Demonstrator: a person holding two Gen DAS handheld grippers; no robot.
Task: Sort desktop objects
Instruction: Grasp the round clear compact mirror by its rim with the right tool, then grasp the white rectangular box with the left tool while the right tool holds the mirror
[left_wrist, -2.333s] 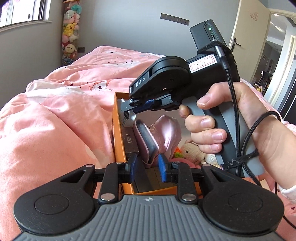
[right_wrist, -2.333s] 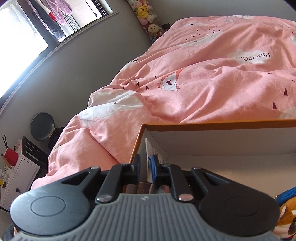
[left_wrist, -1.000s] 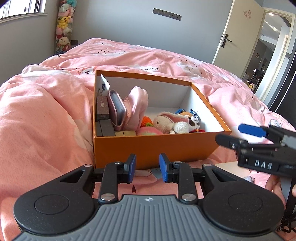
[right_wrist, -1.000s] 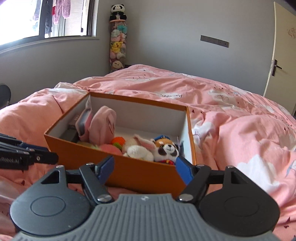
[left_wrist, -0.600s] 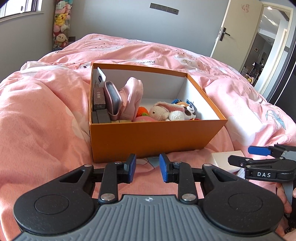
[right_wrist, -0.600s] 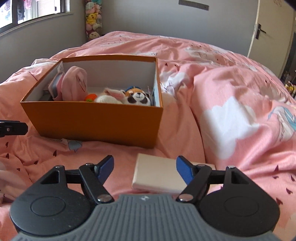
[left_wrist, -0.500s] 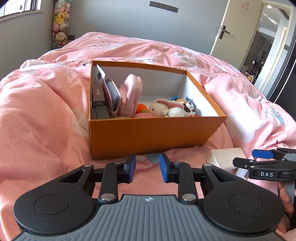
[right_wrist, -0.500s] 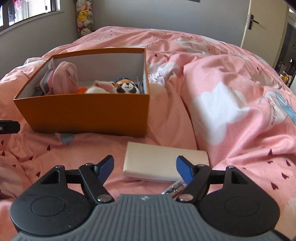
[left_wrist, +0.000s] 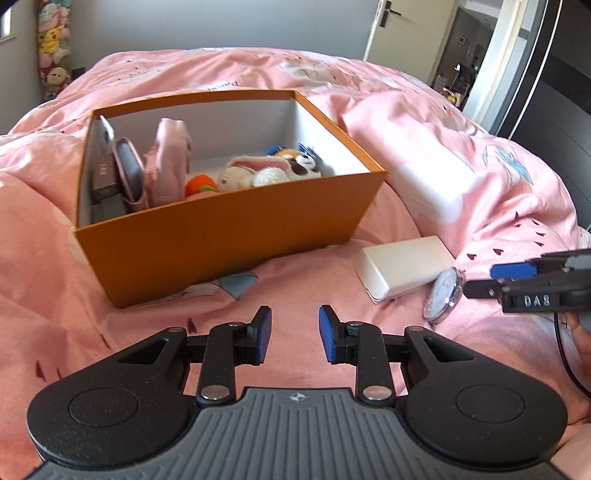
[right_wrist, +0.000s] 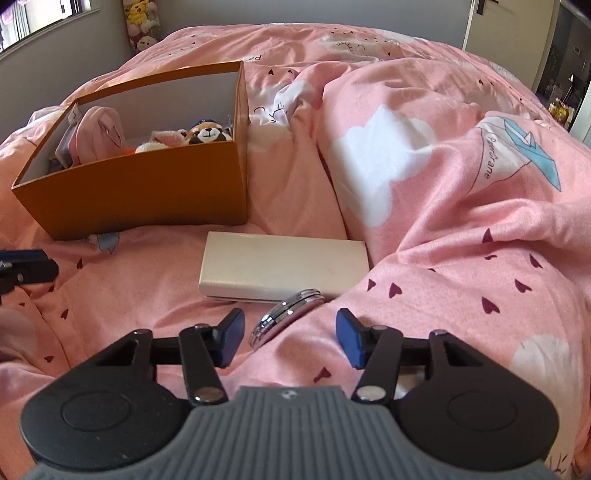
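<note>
Right gripper (right_wrist: 290, 341) closing with pads apart over a round silver watch (right_wrist: 286, 317), not yet touching, left gripper (left_wrist: 295, 334) parted and empty above the pink duvet (left_wrist: 44, 258), white box (right_wrist: 282, 266) just beyond, orange box (left_wrist: 229, 236) farther back.

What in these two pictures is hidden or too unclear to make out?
- Round silver case: right wrist view, a duvet fold covers part of it; left wrist view shows its face too small to read.
- Orange box: its front wall hides the floor and the lower parts of its contents in both views.
- Dark flat items at its left wall: too shadowed to identify.
</note>
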